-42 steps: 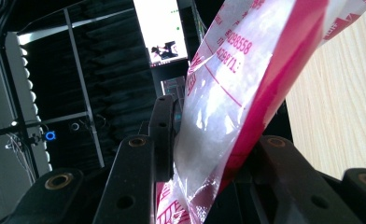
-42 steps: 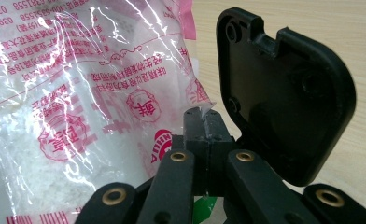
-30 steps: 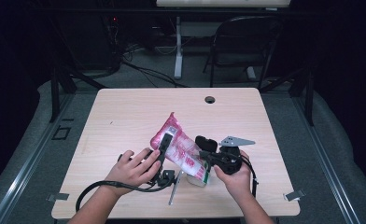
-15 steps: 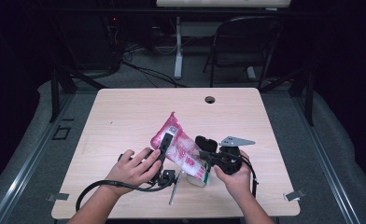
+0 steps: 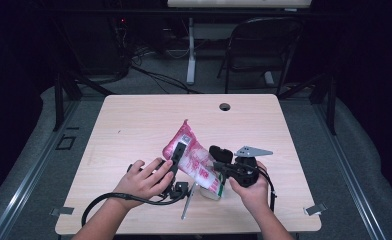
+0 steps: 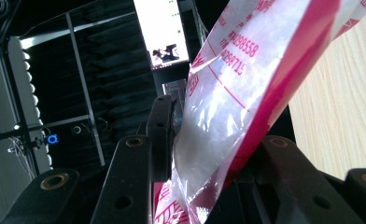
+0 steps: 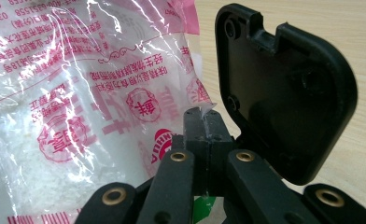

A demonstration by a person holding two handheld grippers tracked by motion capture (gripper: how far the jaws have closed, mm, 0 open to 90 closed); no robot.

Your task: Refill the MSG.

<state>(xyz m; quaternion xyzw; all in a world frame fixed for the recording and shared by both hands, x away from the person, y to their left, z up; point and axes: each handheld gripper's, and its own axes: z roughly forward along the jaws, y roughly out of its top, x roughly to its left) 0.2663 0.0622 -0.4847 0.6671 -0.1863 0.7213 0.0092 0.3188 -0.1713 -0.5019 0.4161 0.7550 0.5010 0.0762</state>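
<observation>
A pink-and-clear plastic bag (image 5: 194,157) of white granules is held tilted above the table's near middle, between both grippers. My left gripper (image 5: 177,156) grips its left side. In the left gripper view the bag (image 6: 237,93) runs between the two black jaws of my left gripper (image 6: 218,128), and one pad (image 6: 161,135) presses on it. My right gripper (image 5: 220,167) sits at the bag's lower right. In the right gripper view my right gripper (image 7: 203,128) has its jaws together, pinching a corner of the bag (image 7: 102,93).
Under the bag stands a small clear container with a green label (image 5: 217,193), and a slim grey stick (image 5: 188,204) lies beside it. The wooden table (image 5: 134,125) has a cable hole (image 5: 225,106) at its far edge. A folding chair (image 5: 264,50) stands beyond.
</observation>
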